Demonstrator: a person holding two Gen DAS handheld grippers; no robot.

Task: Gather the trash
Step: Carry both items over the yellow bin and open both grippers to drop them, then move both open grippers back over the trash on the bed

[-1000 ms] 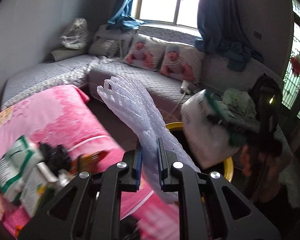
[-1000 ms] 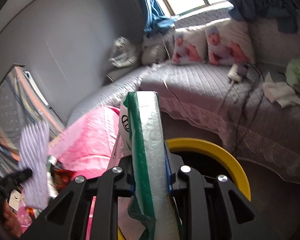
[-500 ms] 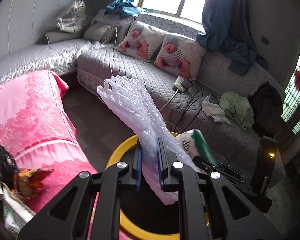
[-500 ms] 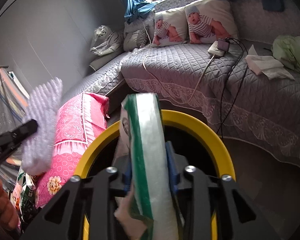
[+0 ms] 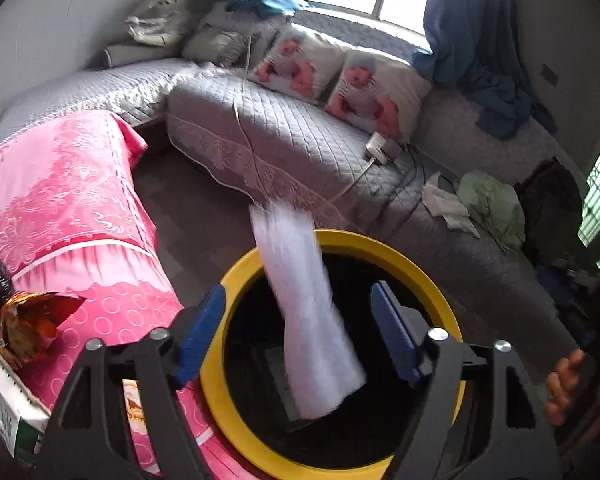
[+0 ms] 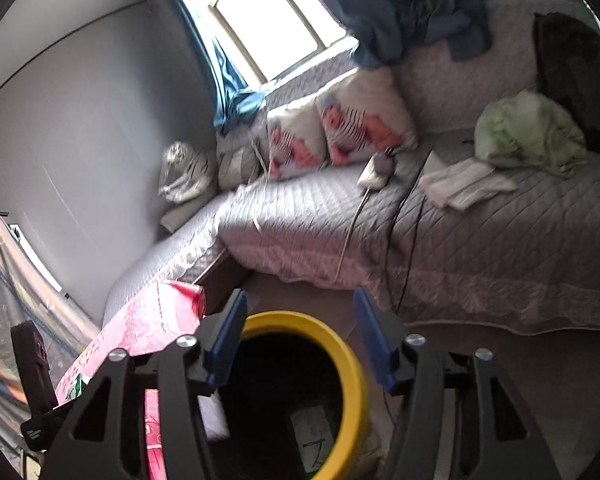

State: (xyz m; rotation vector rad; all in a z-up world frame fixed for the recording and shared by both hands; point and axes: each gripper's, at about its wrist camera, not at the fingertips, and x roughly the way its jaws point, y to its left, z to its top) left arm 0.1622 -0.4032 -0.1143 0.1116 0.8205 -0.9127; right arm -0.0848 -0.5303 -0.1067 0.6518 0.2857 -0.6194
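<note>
In the left wrist view my left gripper (image 5: 296, 292) is over the yellow-rimmed bin (image 5: 384, 250), its jaws opening wide. The white foam net (image 5: 312, 320) is blurred and loose between the blue pads (image 5: 200, 332). It touches neither pad and hangs over the bin's dark mouth. In the right wrist view my right gripper (image 6: 300, 296) is also opening, with nothing between its pads (image 6: 228, 340). Below it is the same bin (image 6: 352, 364), with a pale packet (image 6: 312, 432) lying inside.
A pink-covered table (image 5: 60, 200) stands left of the bin, with an orange snack wrapper (image 5: 32, 328) and a green-and-white carton (image 5: 0, 412) at its edge. A grey quilted sofa (image 5: 284, 136) with cushions, a charger and cables runs behind. A hand (image 5: 568, 384) shows at the right.
The left gripper went from shut on the foam net to wide open, and the net now drops loose. The right gripper opened, and the green-and-white bag has left its jaws.
</note>
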